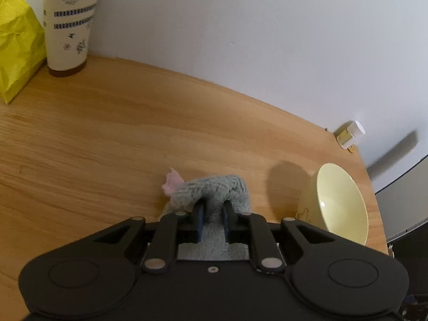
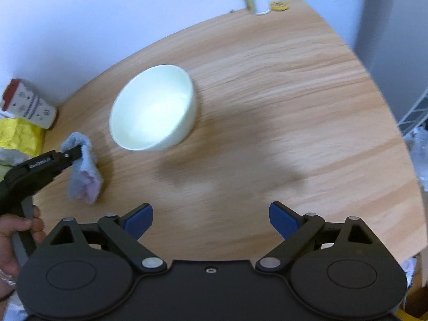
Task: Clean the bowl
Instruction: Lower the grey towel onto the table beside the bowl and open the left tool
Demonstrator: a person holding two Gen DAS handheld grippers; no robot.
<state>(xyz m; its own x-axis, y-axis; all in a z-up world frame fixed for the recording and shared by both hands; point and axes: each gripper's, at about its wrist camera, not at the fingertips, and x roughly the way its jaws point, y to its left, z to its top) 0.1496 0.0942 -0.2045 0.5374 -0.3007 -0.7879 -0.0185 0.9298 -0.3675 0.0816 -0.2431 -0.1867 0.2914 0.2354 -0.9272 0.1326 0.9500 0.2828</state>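
Low in the left wrist view, the left tongs (image 1: pixel 212 220) are clamped on a fluffy grey-blue cloth (image 1: pixel 214 190) with a pink patch, which drapes over the blue pads onto the wooden surface (image 1: pixel 107 139). At the lower right of that frame stands the pale yellow ceramic bowl (image 1: pixel 339 203), near the cloth but apart from it. Across the bottom of the right wrist view, the right tongs (image 2: pixel 211 220) are spread wide with nothing between them, above bare wood. Left of centre there, the bowl (image 2: pixel 152 107) sits upright, just right of the hanging cloth (image 2: pixel 84 171). A patterned white tumbler (image 1: pixel 69 21) and crumpled yellow paper bag (image 1: pixel 16 42) fill the upper left of the left view.
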